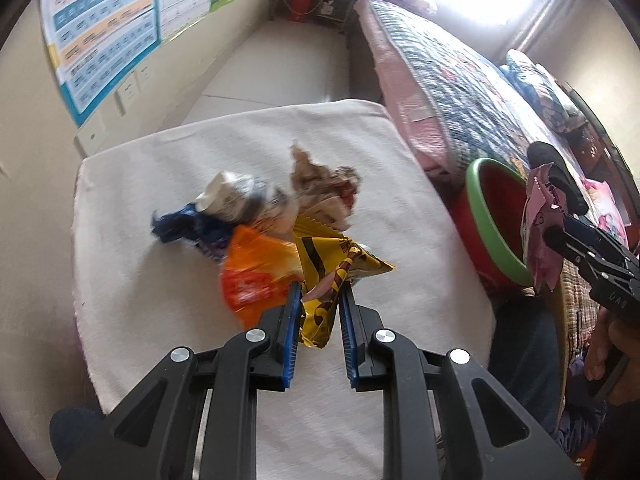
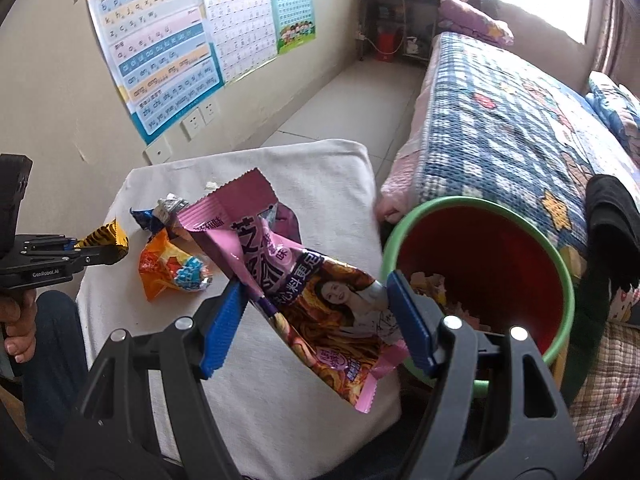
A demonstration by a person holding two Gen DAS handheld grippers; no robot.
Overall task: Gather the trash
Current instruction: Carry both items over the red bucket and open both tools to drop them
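Observation:
A pile of wrappers lies on the white-covered table (image 1: 168,280): an orange one (image 1: 256,276), a dark blue one (image 1: 180,226), a silver-white one (image 1: 232,196) and a brown one (image 1: 320,184). My left gripper (image 1: 320,292) is shut on a yellow striped wrapper (image 1: 332,264), which also shows in the right wrist view (image 2: 106,240). My right gripper (image 2: 316,284) holds a pink snack bag (image 2: 304,280) between its blue pads, beside the rim of the red bin (image 2: 480,264). The left wrist view shows the pink bag (image 1: 538,232) hanging at the bin's rim (image 1: 496,220).
The red bin with a green rim stands between the table and a bed with a blue patchwork quilt (image 2: 500,120). Some trash lies inside the bin (image 2: 432,284). Posters (image 2: 160,48) hang on the wall at left. A black cloth (image 2: 612,216) lies on the bed.

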